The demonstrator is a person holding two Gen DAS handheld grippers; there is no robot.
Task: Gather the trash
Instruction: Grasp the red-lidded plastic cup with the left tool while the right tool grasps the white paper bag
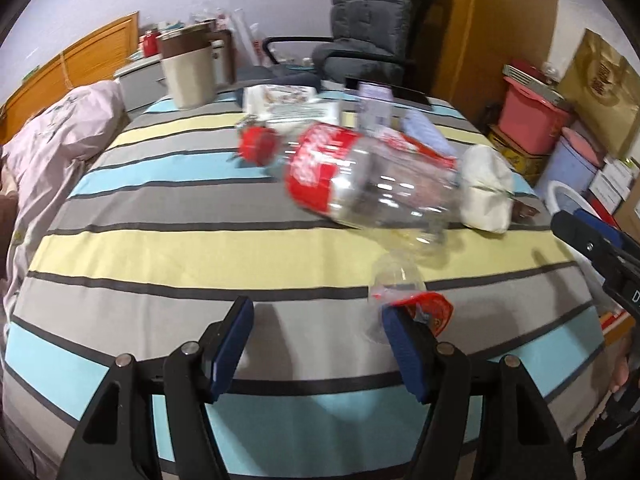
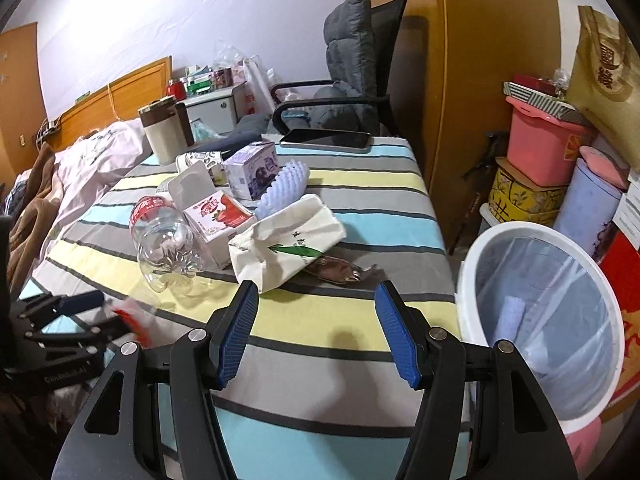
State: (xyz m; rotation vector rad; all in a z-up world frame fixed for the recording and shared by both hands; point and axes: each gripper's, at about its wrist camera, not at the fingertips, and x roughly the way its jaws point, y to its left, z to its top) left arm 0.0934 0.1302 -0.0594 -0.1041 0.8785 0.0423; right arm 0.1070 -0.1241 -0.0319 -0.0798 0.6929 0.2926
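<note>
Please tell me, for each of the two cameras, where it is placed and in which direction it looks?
Left wrist: sits behind the open left gripper, looking down along the striped bed cover at a clear plastic bottle with a red label; the right gripper's dark finger shows at the edge.
Right wrist: sits behind the open right gripper, facing the bed and a white round waste bin; the left gripper shows lower left.
Shared: bottle, cream cloth pouch, grey chair.

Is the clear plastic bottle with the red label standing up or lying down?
Lying down. The bottle rests on its side on the striped cloth, base toward the camera.
</note>
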